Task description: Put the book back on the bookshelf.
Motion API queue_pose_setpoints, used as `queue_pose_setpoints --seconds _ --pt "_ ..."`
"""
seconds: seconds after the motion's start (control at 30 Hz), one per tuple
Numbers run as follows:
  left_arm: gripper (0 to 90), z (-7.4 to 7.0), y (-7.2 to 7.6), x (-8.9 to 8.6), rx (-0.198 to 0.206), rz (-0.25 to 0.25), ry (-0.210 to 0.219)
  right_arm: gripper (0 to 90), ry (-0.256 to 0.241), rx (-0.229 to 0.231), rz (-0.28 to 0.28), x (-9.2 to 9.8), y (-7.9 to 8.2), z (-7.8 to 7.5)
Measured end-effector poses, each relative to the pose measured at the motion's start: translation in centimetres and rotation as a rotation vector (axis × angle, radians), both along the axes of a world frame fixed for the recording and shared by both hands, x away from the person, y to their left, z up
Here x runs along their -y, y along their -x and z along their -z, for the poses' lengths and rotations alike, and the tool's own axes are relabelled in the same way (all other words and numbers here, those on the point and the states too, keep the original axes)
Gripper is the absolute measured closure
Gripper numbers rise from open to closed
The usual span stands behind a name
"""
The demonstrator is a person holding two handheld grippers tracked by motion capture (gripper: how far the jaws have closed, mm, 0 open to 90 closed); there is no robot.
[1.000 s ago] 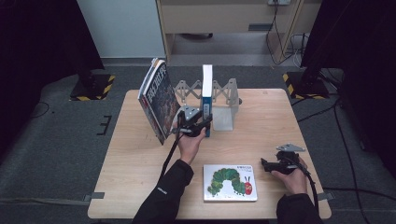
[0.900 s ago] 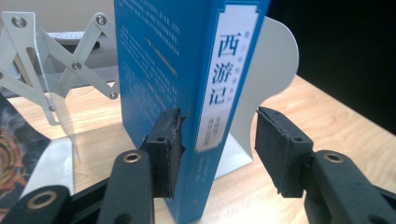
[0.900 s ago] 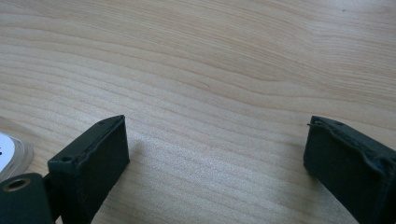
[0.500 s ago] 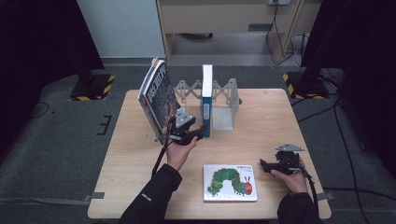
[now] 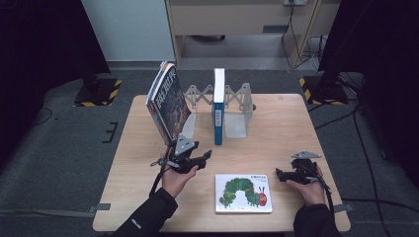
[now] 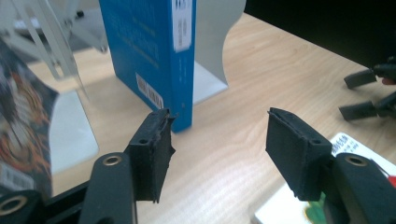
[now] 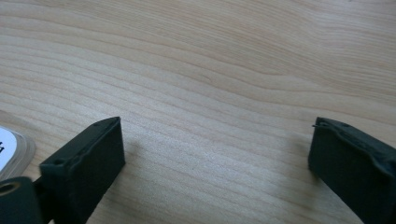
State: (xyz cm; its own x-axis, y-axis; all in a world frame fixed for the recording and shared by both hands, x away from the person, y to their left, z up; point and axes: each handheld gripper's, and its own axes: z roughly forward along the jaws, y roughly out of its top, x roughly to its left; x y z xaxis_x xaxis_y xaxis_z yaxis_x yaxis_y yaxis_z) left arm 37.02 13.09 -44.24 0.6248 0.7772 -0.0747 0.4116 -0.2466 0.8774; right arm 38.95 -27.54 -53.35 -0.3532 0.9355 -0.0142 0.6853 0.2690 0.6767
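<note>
A blue book [image 5: 218, 106] stands upright in a grey expanding book rack [image 5: 237, 106]; the left gripper view shows its spine [image 6: 154, 51] close ahead. A dark illustrated book [image 5: 167, 101] leans at the rack's left end. A white picture book with a green caterpillar [image 5: 243, 192] lies flat near the table's front edge. My left gripper [image 5: 206, 155] is open and empty, in front of the rack, its jaws wide apart [image 6: 217, 144]. My right gripper [image 5: 278, 174] rests low at the front right, open over bare wood [image 7: 217, 149], just right of the caterpillar book.
The wooden table [image 5: 276, 133] has bare room at its right and front left. Black stands with yellow striped bases [image 5: 316, 86] sit on the floor behind the table, beside a light cabinet [image 5: 232, 19].
My left gripper has drawn back from the blue book toward the table's front and left, now open and apart from it. The right gripper has stayed put.
</note>
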Motion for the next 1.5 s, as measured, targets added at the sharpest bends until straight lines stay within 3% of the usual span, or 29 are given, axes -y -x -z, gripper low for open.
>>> queue_pose_setpoints --seconds 0.1,0.2,0.23,0.27,0.37,0.53,0.77,1.1,1.2,1.4,1.5 --pt "38.6 0.9 0.2 0.0 -0.026 0.012 -0.027 7.2 -0.009 -0.004 0.001 -0.2 0.1 -0.4" --pt "37.2 1.2 0.3 -0.1 -0.047 0.023 -0.007 7.7 -0.049 0.013 -0.001 -0.6 0.4 -1.4" --pt "36.5 1.5 0.4 -0.3 -0.074 0.035 0.014 9.1 -0.102 0.021 0.001 -0.9 0.8 -2.2" --pt "36.3 1.5 0.4 -0.3 -0.074 0.035 0.014 9.1 -0.102 0.021 0.001 -0.9 0.8 -2.2" --pt "35.9 2.4 0.9 -0.8 -0.099 0.026 0.001 10.4 -0.173 0.026 -0.006 -1.7 1.8 -3.6" --pt "34.7 3.2 1.5 -0.9 -0.130 0.037 -0.002 11.3 -0.197 0.038 -0.037 -3.0 2.6 -4.5" --pt "32.2 4.3 2.3 0.0 -0.181 0.079 -0.011 12.1 -0.182 0.017 -0.067 -4.3 3.4 -4.5" --pt "30.7 6.4 2.6 1.8 -0.239 0.138 -0.086 13.0 -0.159 -0.007 -0.112 -5.8 4.8 -3.8" --pt "30.1 7.0 2.7 2.3 -0.262 0.149 -0.087 13.0 -0.139 -0.018 -0.133 -6.4 4.9 -3.5" --pt "29.2 7.8 2.9 3.1 -0.289 0.170 -0.107 12.9 -0.146 -0.049 -0.145 -6.9 4.9 -3.1" --pt "26.4 8.2 2.9 3.2 -0.301 0.166 -0.083 12.9 -0.142 -0.060 -0.153 -7.2 4.9 -2.9"
